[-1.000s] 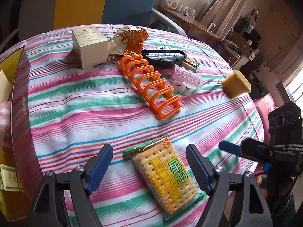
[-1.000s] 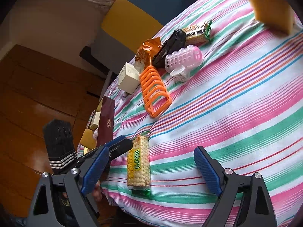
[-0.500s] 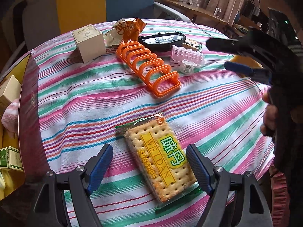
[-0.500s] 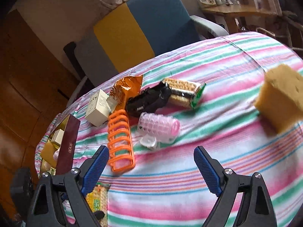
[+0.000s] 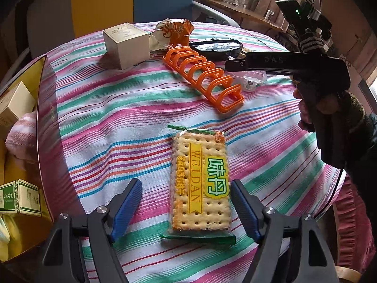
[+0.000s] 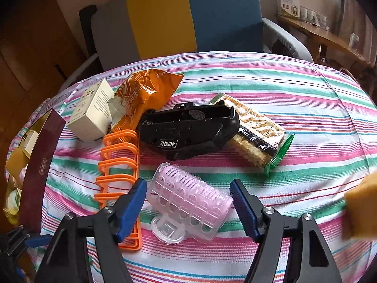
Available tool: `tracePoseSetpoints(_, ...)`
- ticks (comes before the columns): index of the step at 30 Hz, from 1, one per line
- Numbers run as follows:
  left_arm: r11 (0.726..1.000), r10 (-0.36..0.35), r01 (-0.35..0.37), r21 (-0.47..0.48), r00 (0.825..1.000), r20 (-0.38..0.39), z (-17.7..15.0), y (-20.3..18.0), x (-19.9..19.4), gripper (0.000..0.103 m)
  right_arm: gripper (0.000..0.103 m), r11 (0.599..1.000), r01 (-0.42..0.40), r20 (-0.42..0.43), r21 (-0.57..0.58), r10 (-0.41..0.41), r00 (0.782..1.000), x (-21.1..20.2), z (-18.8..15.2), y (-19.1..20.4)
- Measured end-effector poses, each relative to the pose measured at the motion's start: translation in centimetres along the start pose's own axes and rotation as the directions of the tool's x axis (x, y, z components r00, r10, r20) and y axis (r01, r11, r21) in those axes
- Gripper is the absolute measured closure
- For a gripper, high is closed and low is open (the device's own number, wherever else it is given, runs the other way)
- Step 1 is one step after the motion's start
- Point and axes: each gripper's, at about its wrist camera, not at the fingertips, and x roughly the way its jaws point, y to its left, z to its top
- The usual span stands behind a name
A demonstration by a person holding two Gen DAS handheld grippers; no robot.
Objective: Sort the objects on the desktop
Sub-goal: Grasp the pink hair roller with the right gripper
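Observation:
A clear packet of crackers [image 5: 200, 181] with a yellow and green label lies lengthwise on the striped tablecloth [image 5: 117, 122]. My left gripper [image 5: 186, 208] straddles its near half. The jaws are closing, with a gap still showing at the left pad. A pink hair roller [image 6: 188, 202] with a clear clip lies between the blue pads of my right gripper [image 6: 188, 208]. Those jaws are closing too, and the pads stand right at the roller's two ends without squeezing it.
An orange rack [image 6: 117, 165] lies just left of the roller. Behind it are a black device [image 6: 188, 129], a wafer packet [image 6: 256, 129], an orange snack bag [image 6: 143, 92] and a white box [image 6: 92, 110]. A yellow sponge [image 6: 360, 207] sits at right. A maroon and gold box [image 5: 44, 118] with small cartons stands at the left table edge.
My right gripper swung from the table's edge over to the pink roller and its jaws narrowed. The left gripper hardly moved; it turned to line up with the cracker packet and narrowed a little.

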Motion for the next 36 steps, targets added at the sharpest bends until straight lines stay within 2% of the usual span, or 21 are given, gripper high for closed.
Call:
tracePoseSetpoints(3, 1.0, 0.01, -0.01, 0.018, 1.0, 0.01, -0.3, -0.5, 0.0, 0.026, 0.03, 1.0, 0.003, -0.001, -0.003, -0.003, 1.0, -0.9, -1.4, 0.1)
tracePoseSetpoints(11, 0.999, -0.034, 0.033, 0.025, 0.999, 0.022, -1.9, -0.9, -0.9, 0.031, 0.03, 0.999, -0.045, -0.015, 0.029, 0.046, 0.999, -4.9, -7.3, 0.3)
tracePoseSetpoints(19, 0.997, -0.075, 0.075, 0.01, 0.997, 0.03, -4.2, -1.2, -2.2, 0.032, 0.029, 0.995, -0.095, -0.039, -0.044, 0.093, 0.995, -8.3, -12.6, 3.1)
tracePoseSetpoints(25, 0.996, -0.078, 0.081, -0.04, 0.994, 0.072, -4.5, -0.3, -3.6, 0.03, 0.017, 0.992, -0.1, 0.044, 0.078, 0.097, 0.994, -10.7, -14.0, 2.3)
tracePoseSetpoints(27, 0.994, -0.09, 0.095, -0.056, 0.992, 0.085, -4.1, 0.1, -4.0, 0.027, 0.016, 0.993, -0.087, 0.068, 0.084, 0.081, 0.994, -11.3, -14.3, 2.5)
tracePoseSetpoints(31, 0.998, -0.056, 0.06, -0.03, 0.994, 0.099, -3.2, -0.2, -4.0, 0.026, 0.016, 0.998, -0.036, 0.062, 0.055, 0.032, 0.998, -11.4, -14.8, 3.4)
tracePoseSetpoints(36, 0.999, -0.027, 0.026, 0.022, 0.996, 0.085, -2.1, -1.2, -2.9, 0.025, 0.016, 0.991, -0.019, 0.037, 0.134, 0.014, 0.999, -10.4, -15.2, 3.4)
